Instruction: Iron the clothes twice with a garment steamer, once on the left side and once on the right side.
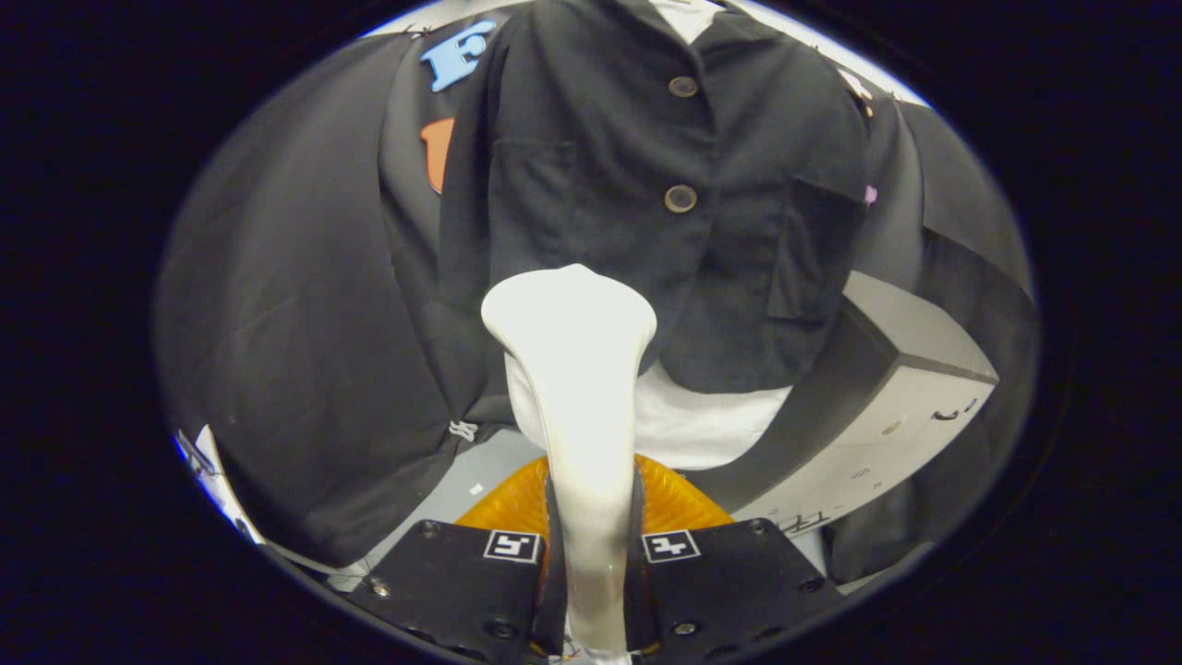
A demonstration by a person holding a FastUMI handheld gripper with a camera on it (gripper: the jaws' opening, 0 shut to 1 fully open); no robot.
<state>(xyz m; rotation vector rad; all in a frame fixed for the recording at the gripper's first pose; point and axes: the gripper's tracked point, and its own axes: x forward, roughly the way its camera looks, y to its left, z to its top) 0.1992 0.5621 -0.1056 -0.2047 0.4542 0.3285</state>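
A white garment steamer (582, 388) stands upright between my fingers, its handle clamped by both and its wide head raised above them. My gripper (591, 545) is shut on that handle. Just beyond the steamer head hangs a black jacket (646, 185) with two round buttons, over a white form (702, 425) that shows under its hem. The steamer head sits at the jacket's lower edge, left of the button line; I cannot tell if it touches the cloth.
An orange ribbed part (683, 503) lies under the steamer, just ahead of my fingers. A white box-like unit (886, 416) stands to the right, crossed by a dark strap. Black cloth drapes left of the jacket.
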